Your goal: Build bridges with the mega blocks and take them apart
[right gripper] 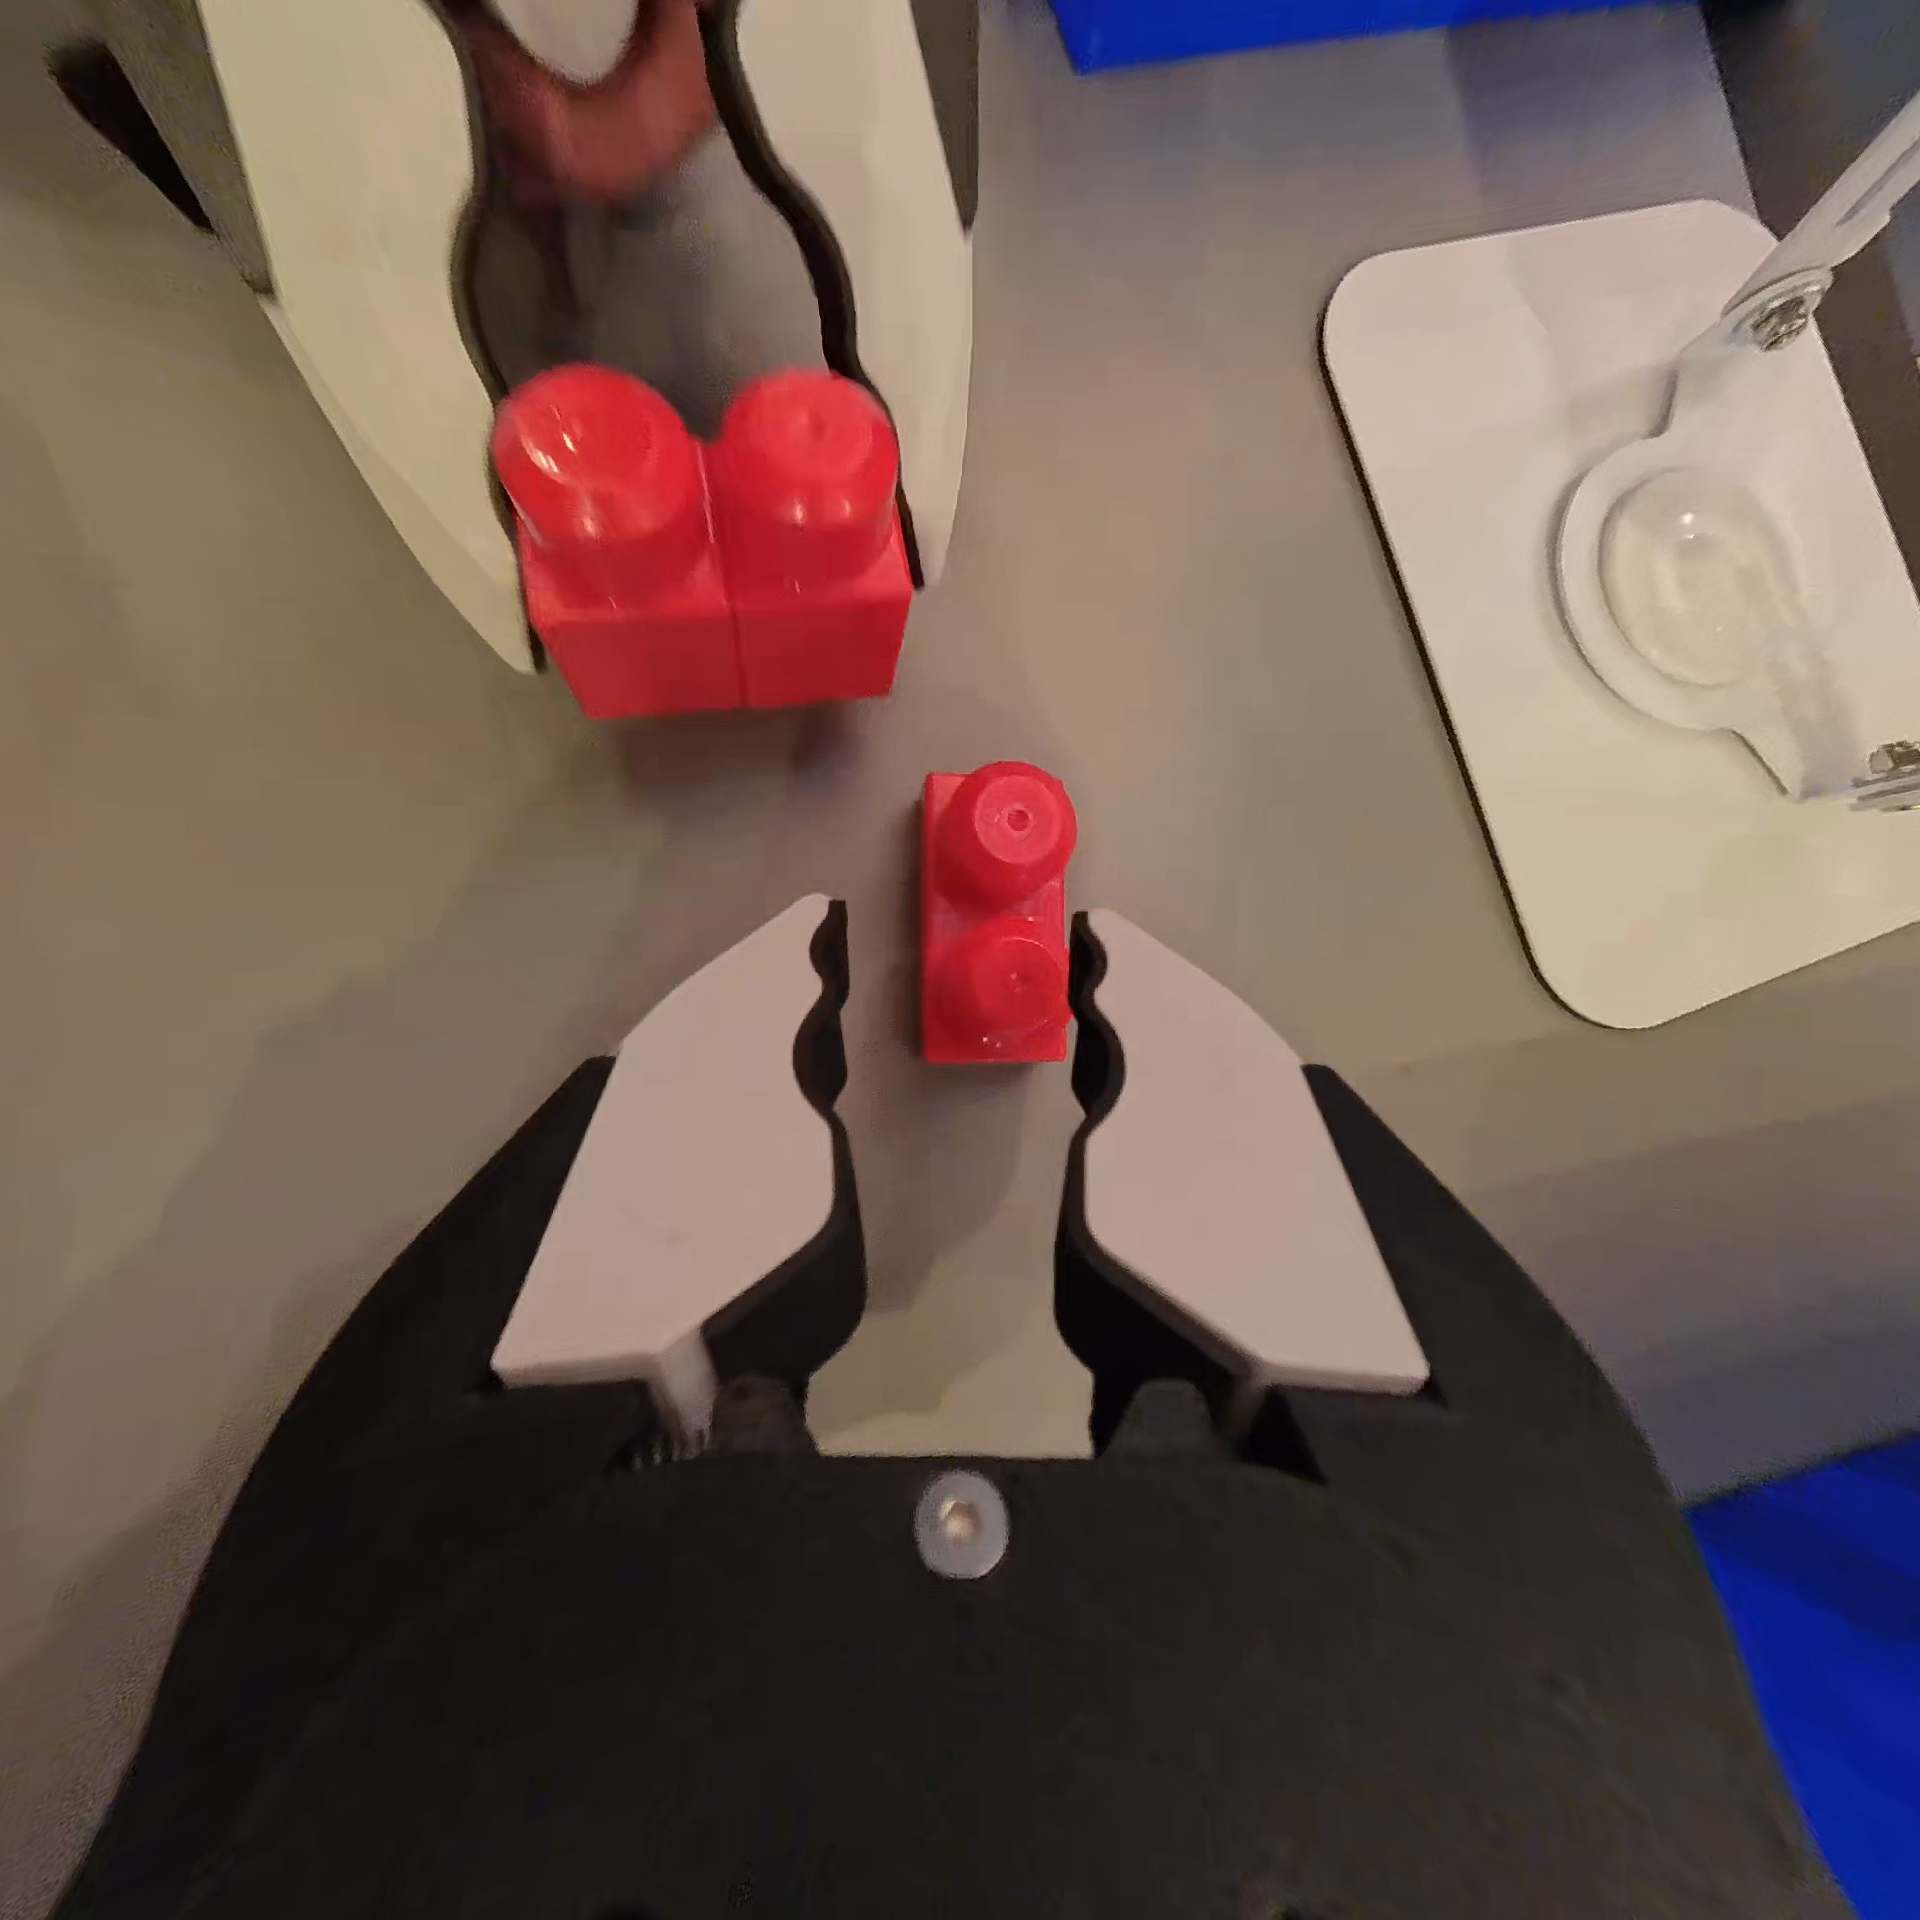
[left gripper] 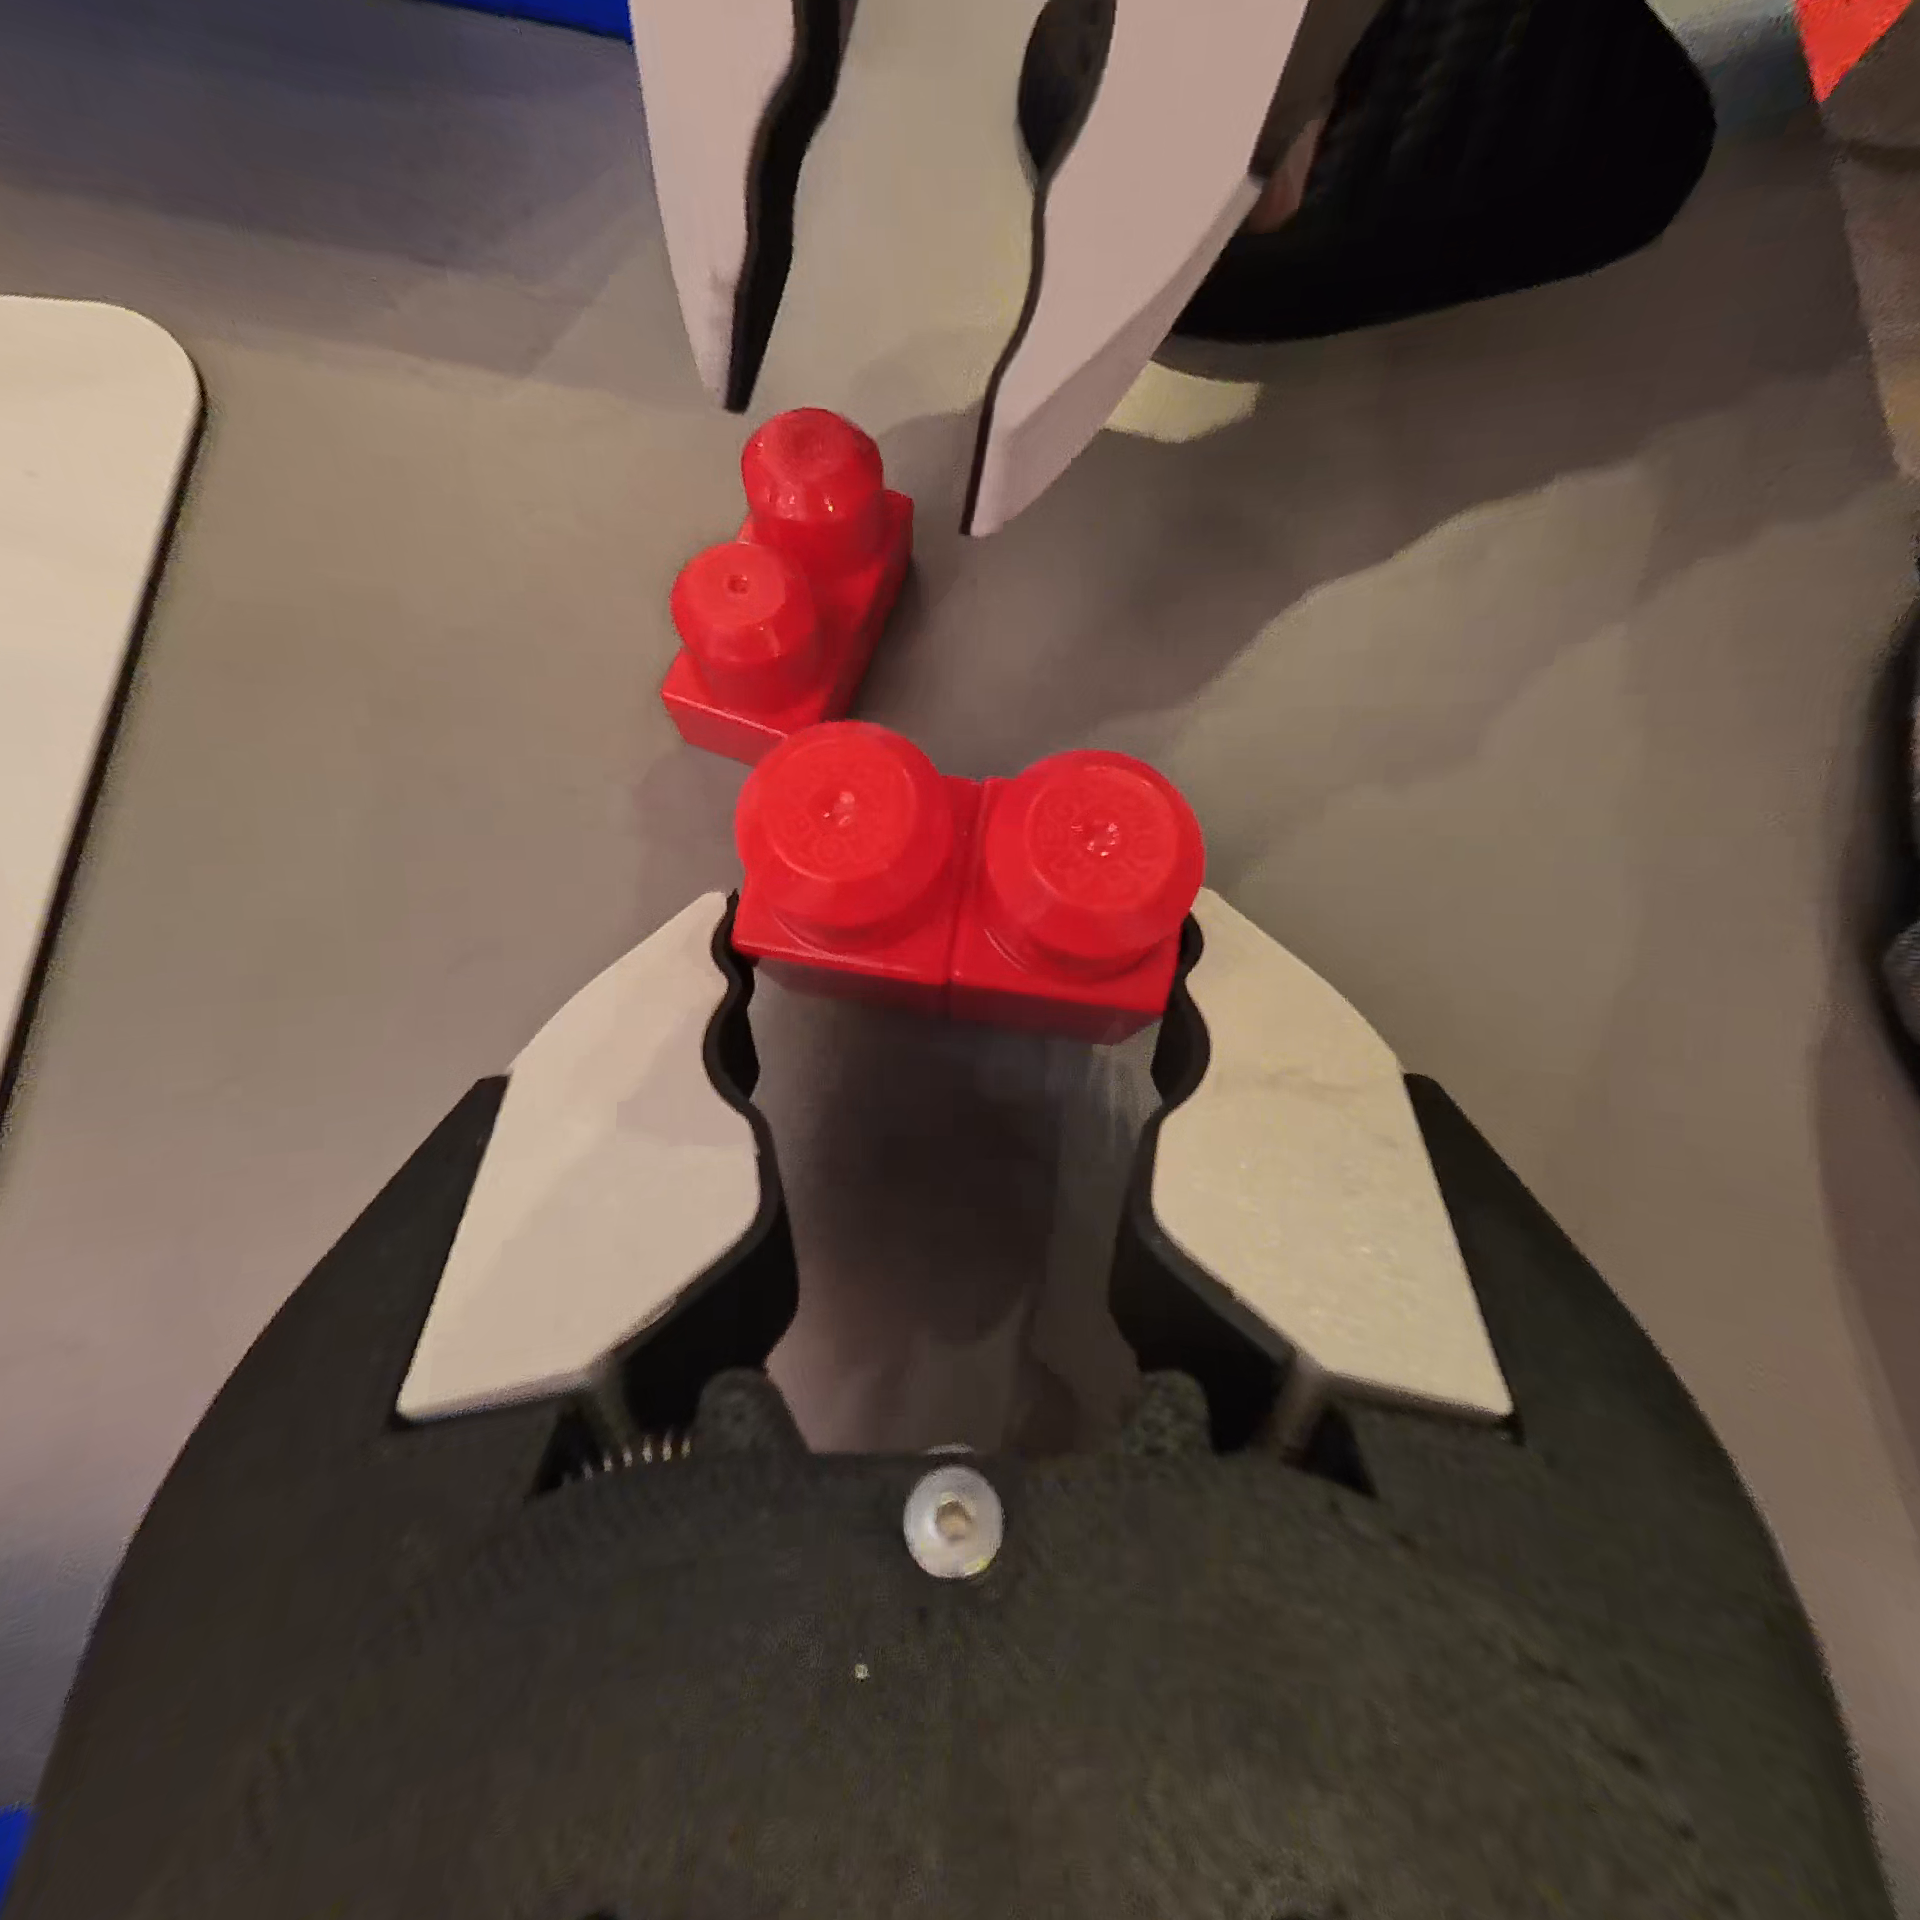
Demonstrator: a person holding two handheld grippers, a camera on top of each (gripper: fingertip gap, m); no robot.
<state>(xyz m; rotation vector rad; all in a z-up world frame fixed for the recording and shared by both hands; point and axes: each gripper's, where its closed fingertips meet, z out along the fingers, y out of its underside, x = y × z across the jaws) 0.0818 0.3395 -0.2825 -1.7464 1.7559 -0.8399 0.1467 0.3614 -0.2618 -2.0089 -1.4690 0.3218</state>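
Left gripper [left gripper: 961, 935] at frame centre pinching two tall red blocks [left gripper: 966, 883] side by side, right gripper [right gripper: 961, 977] spread, flat red block [right gripper: 992, 920] on grey table [right gripper: 312, 883] between its fingers, unheld

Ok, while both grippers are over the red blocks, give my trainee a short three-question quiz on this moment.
1. True or false: the left gripper has its fingers against the two ends of the tall red block.
2. Multiple choice: the flat red block is (A) lying on the grey table, (B) stacked on the tall block, (C) on the white base plate.
3. Short answer: is the right gripper closed on the flat block?

Key
1. True.
2. A.
3. No. Its jaws stand open around the block's near end, with table showing between the left finger and the block.
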